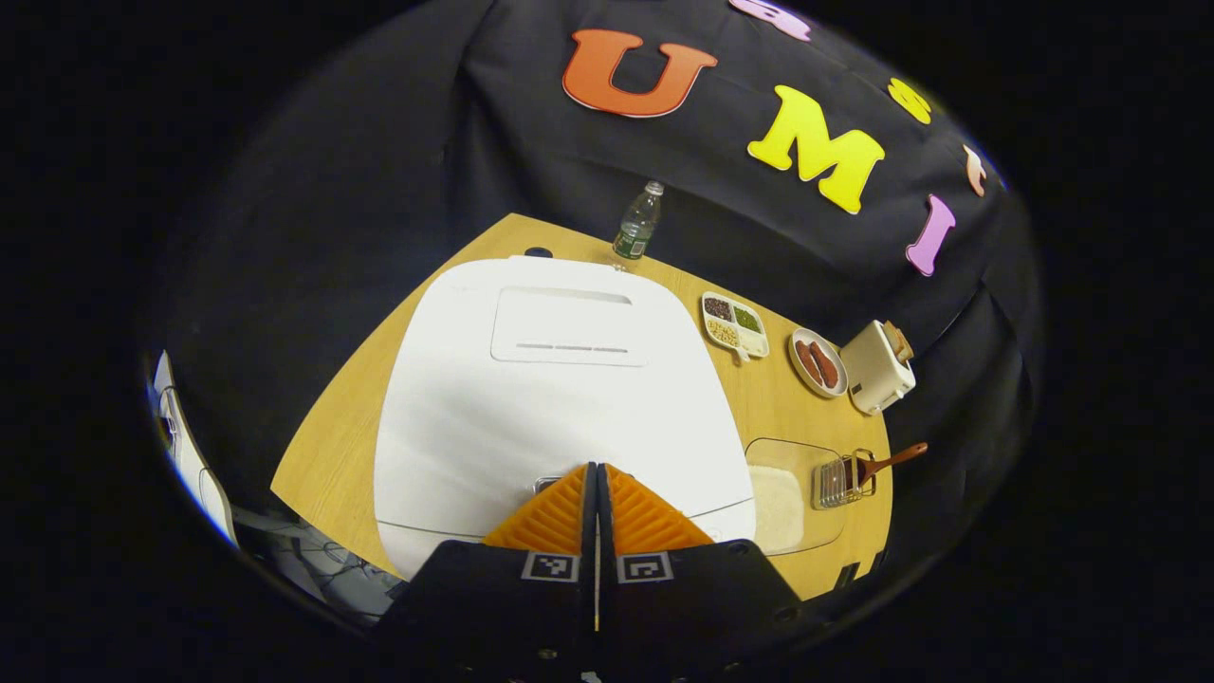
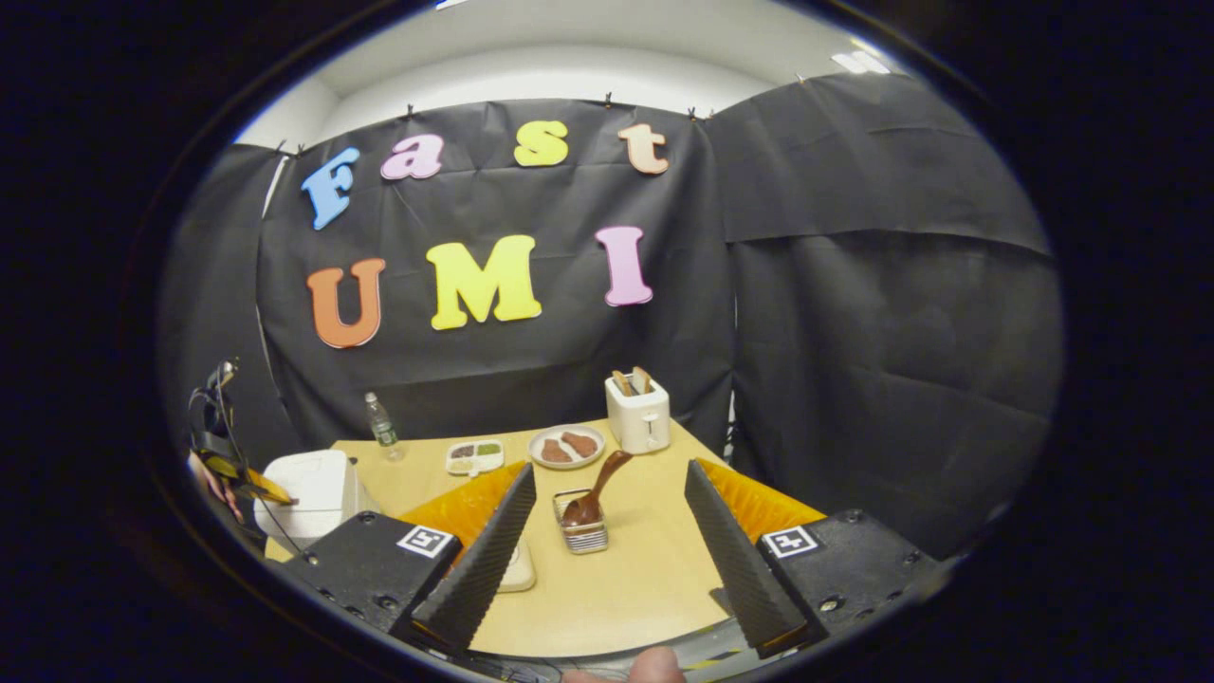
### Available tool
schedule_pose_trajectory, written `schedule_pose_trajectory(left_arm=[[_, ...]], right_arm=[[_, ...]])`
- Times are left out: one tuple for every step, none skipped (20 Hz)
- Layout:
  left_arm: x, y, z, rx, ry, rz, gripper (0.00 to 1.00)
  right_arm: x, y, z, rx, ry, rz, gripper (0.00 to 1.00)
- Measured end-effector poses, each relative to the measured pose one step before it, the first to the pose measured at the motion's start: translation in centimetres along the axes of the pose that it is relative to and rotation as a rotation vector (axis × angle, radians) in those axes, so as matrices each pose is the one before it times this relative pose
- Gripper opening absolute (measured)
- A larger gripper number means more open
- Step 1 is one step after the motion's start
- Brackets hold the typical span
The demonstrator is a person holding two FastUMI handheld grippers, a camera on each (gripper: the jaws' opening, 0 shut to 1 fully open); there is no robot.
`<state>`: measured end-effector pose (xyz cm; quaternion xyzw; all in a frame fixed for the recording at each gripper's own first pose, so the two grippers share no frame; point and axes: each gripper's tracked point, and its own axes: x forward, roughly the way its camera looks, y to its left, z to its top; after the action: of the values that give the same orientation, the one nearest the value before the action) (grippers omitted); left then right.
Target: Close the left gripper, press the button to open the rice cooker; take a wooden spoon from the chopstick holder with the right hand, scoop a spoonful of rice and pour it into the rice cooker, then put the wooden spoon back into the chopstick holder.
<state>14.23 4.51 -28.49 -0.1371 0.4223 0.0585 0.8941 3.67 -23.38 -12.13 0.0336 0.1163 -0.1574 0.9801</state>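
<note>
Pressed together, the left gripper hung over the front edge of the white rice cooker, lid down, which sat near the table's left edge. Right of it lay a clear container of rice, then the chopstick holder with the wooden spoon leaning out, close to the table's right edge. The right gripper stood spread wide, bare tabletop between its fingers, holder and spoon just ahead.

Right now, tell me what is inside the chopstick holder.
A wooden spoon stands in the wire chopstick holder, bowl end down and handle leaning up to the right. The holder's bottom is hidden by the spoon's bowl and the wires, so anything smaller there cannot be seen.
</note>
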Motion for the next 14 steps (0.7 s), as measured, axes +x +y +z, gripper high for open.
schedule_pose_trajectory(left_arm=[[-0.513, -0.368, 0.913, 0.01991, -0.0443, 0.00589, 0.01], [-0.58, -0.799, 0.932, 0.02726, -0.03897, -0.00334, 0.03], [-0.628, -0.528, 1.178, 0.03189, -0.03818, -0.00362, 0.13], [-0.202, -0.454, 1.218, 0.02811, -0.04259, 0.00103, 0.19], [-0.149, -0.087, 1.765, 0.024, -0.05624, 0.01659, 0.33], [-0.197, -0.101, 1.898, 0.0219, -0.06188, 0.01541, 0.37], [-0.093, -0.135, 1.763, 0.01799, -0.06028, 0.01377, 0.42], [-0.013, -0.555, 2.077, 0.01922, -0.05802, -0.00328, 0.43], [-0.16, -0.423, 1.8, 0.02615, -0.04947, -0.00165, 0.56], [0.347, -0.432, 1.501, 0.02602, -0.04074, -0.01083, 0.63], [0.162, -0.678, 1.679, 0.02327, -0.0375, -0.00577, 0.71], [0.247, -0.464, 1.23, 0.00395, -0.03077, -0.00802, 0.76], [0.413, -0.594, 1.225, -0.00451, -0.02704, -0.01123, 0.8], [0.269, -0.218, 1.343, -0.00111, -0.02777, -0.00253, 0.82]], right_arm=[[-0.117, -0.621, -0.104, -0.00572, 0.00743, -0.01173, 1.0], [-0.104, -0.524, 0.272, 0.00778, -0.00673, -0.00842, 1.0], [-0.136, -0.479, 0.461, 0.00523, -0.01024, -0.00631, 1.0], [-0.269, -0.618, 0.188, 0.00807, -0.00494, -0.01599, 1.0], [-0.079, -0.675, 0.002, 0.02049, -0.00446, -0.01035, 1.0], [-0.248, -0.187, 0.192, 0.02825, -0.00179, -0.00186, 1.0], [-0.148, -0.035, 0.114, 0.025, -0.00074, 0.00252, 1.0], [-0.12, -0.072, 0.091, 0.01435, 0.00329, 0.00365, 1.0], [-0.032, -0.316, 0.112, 0.01112, 0.00216, 0.00069, 1.0], [-0.093, -0.326, 0.356, 0.01319, -0.00116, -0.00149, 1.0], [-0.064, -0.369, 0.37, 0.01343, -0.00133, -0.00128, 1.0], [-0.172, -0.3, 0.381, 0.00943, -0.00444, -0.00256, 1.0], [-0.187, -0.301, 0.447, 0.00483, -0.00547, -0.00646, 1.0], [-0.143, -0.495, 0.523, 0.0, -0.01587, -0.01204, 1.0]])
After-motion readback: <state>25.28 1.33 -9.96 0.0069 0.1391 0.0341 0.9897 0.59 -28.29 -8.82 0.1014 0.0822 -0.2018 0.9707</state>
